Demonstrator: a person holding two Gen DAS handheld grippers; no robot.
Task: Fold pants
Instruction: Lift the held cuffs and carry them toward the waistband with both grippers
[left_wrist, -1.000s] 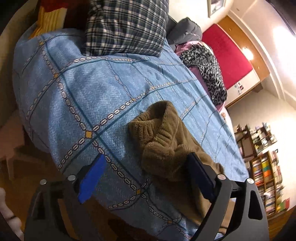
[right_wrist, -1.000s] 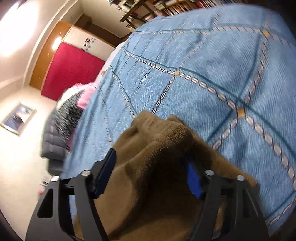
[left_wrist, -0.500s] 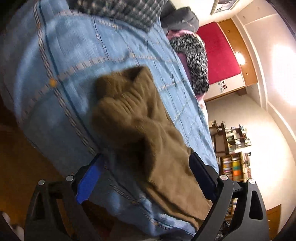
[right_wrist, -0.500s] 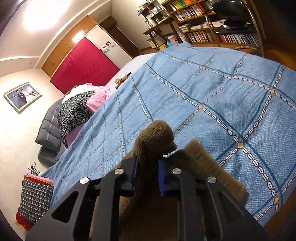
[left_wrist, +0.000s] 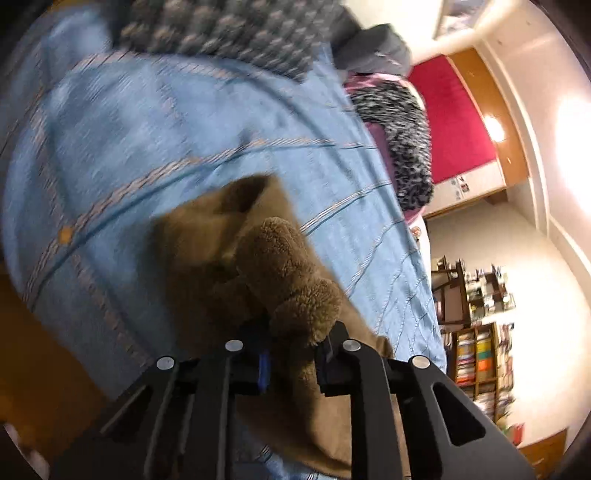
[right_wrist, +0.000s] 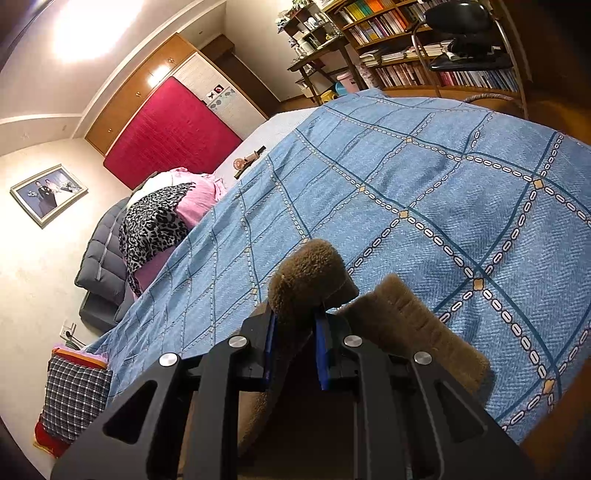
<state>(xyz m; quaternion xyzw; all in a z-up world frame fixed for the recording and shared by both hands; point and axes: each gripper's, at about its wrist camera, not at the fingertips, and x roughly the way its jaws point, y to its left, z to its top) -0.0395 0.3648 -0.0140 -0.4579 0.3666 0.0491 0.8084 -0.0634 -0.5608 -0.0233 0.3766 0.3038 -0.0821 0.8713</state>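
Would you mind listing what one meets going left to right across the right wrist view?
Framed photo → plaid pillow → leopard-print cloth → right gripper shut on brown pants → bookshelf.

The bed (right_wrist: 424, 206) is covered by a blue bedspread (left_wrist: 192, 122) with a lattice of dark lines and pale chain links. Brown fleece pants (left_wrist: 229, 258) lie bunched near its front edge. At the far side a leopard-print cloth (right_wrist: 151, 225) lies over pink bedding (right_wrist: 199, 199), beside a dark grey quilt (right_wrist: 99, 254). A checked pillow (right_wrist: 74, 398) sits at one end.
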